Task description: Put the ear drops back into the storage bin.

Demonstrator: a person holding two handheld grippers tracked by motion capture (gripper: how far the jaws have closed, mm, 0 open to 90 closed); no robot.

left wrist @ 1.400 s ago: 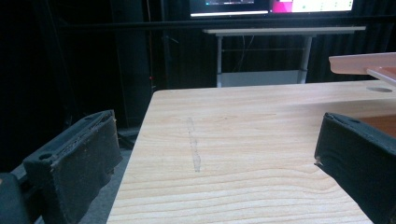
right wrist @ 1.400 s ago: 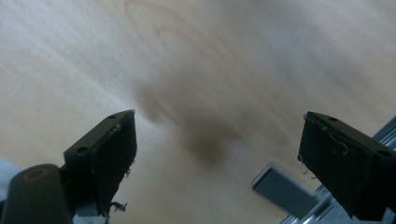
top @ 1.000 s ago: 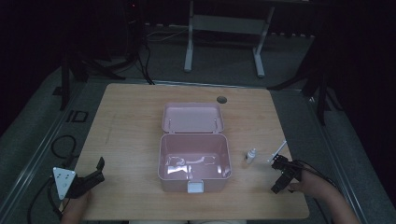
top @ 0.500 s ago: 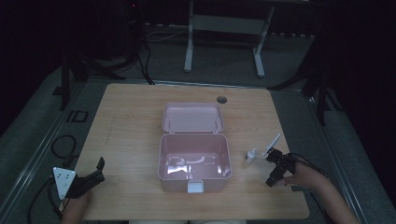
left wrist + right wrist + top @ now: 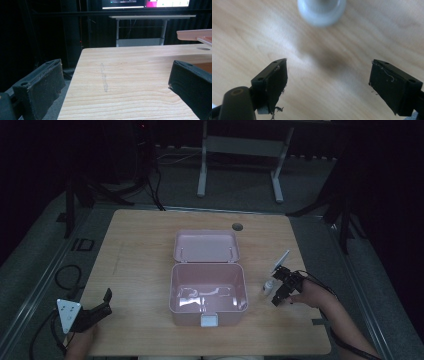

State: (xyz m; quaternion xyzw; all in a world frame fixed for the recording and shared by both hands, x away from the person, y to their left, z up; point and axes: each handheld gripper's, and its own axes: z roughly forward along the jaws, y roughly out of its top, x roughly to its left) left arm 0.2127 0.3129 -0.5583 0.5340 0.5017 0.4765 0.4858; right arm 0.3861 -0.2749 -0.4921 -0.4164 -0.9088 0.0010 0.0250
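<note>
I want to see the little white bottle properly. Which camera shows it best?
The high view shows it best: the whole little bottle stands on the table, between the pink box and the right gripper. The right gripper view catches just a blurry round white part at its top edge, ahead of the open jaws.

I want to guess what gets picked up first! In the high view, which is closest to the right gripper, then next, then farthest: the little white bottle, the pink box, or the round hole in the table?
From the right gripper:
1. Little white bottle, just beside it on its left.
2. Pink box, open, mid-table.
3. Round hole, near the table's far edge.
</note>
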